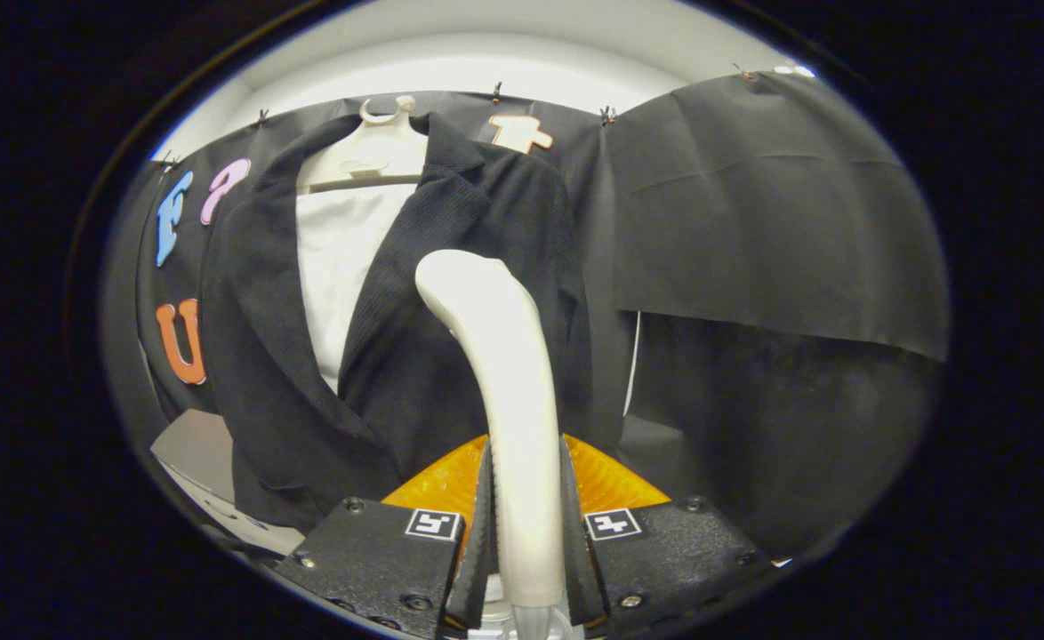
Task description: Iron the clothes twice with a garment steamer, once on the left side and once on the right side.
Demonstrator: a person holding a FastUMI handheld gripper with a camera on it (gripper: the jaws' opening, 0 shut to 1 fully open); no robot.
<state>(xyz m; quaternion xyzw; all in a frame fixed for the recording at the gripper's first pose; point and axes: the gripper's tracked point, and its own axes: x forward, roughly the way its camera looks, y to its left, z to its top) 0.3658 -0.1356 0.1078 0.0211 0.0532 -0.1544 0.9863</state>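
Two fingers of the gripper (526,542) pinch the handle of a cream-white plastic garment steamer (509,400), both pressing its sides. Steamer stands upright, head curved against the right front of a black ribbed jacket (451,293) over a white shirt (335,267), both on a white hanger (371,147).
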